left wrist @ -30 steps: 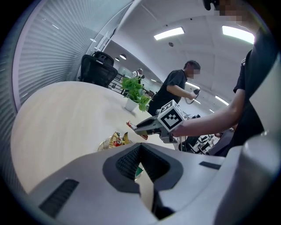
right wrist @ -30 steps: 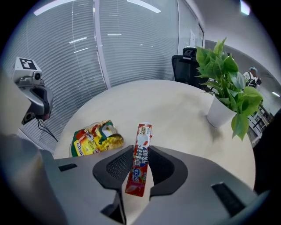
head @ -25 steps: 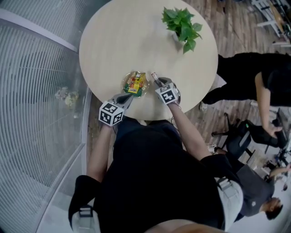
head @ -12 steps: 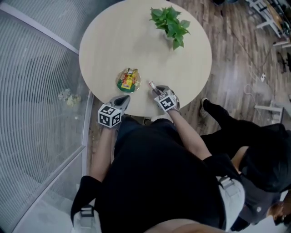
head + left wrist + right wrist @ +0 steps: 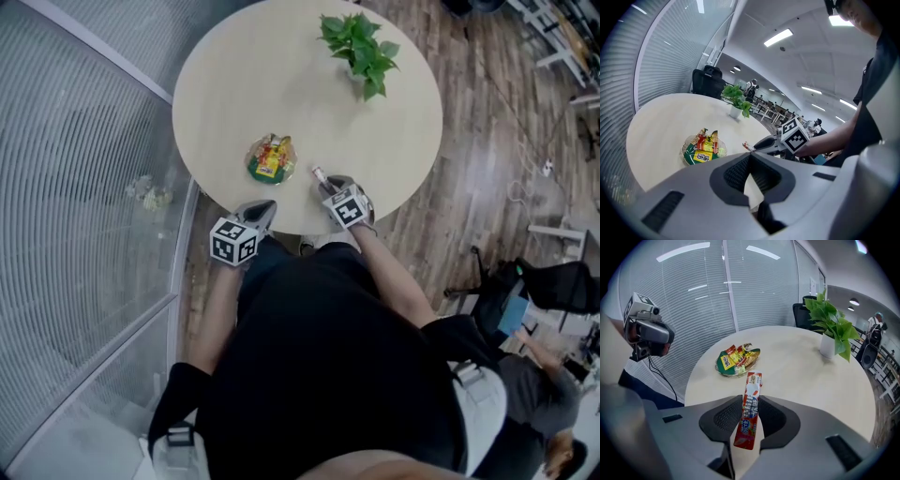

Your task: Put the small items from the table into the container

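Snack packets (image 5: pixel 273 157) in green, yellow and red lie heaped in the clear container (image 5: pixel 251 169), which stands on the pale round worktop (image 5: pixel 281 75) near my side of it.

Furthest left, a slatted glass wall (image 5: pixel 75 169) curves around the worktop. Next comes my left gripper (image 5: pixel 263 208), at the worktop's near edge, with the container ahead of it and apart from it. In the left gripper view its fingers (image 5: pixel 736 171) are closed tip to tip with nothing between them, and the container shows beyond them, a little to the left.

To the right of the container is my right gripper (image 5: pixel 332 185), also over the worktop's near edge. Its fingers (image 5: pixel 724 417) are clamped on a red-and-white stick packet (image 5: pixel 751 404), gripped around its middle. The packet's upper end juts out past the fingertips toward the container, and its lower end hangs behind the pads. The stick packet touches neither the container nor the heap inside it; they are near each other but apart.

Further right, at the far side of the worktop, stands a leafy potted plant (image 5: pixel 359 42) in a white pot, well apart from everything else. Right of the worktop lies a wooden floor (image 5: pixel 497 159).
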Available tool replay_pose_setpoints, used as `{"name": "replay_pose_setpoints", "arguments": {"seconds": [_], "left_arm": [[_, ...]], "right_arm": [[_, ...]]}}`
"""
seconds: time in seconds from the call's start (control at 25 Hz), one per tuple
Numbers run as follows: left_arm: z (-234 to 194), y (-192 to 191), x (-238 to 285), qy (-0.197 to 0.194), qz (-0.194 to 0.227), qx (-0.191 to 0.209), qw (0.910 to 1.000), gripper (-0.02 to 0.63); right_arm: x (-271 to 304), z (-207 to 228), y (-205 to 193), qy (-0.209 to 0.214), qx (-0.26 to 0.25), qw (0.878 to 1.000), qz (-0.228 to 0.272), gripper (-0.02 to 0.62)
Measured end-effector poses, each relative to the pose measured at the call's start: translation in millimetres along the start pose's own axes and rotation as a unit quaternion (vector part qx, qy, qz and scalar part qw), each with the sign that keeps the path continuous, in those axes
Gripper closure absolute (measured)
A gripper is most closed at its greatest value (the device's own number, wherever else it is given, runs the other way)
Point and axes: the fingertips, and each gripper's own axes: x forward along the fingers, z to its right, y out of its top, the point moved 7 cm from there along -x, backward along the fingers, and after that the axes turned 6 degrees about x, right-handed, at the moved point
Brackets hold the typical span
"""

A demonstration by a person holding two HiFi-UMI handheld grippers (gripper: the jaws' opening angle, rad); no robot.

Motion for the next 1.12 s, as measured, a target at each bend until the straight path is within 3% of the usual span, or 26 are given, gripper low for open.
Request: {"name": "replay_pose_setpoints", "arguments": {"seconds": [0.64, 1.12], "left_arm": [[-81, 5, -53, 0.002, 0.002, -0.014, 0.9999, 0.606], [-121, -7, -76, 0.014, -0.008, -0.037, 0.9992, 0.606]], "right_arm": [[62, -62, 82, 0.018, -0.039, 0.999, -0.003, 0.476], [102, -76, 104, 0.001, -0.067, 0.998, -0.007, 0.474]]}}
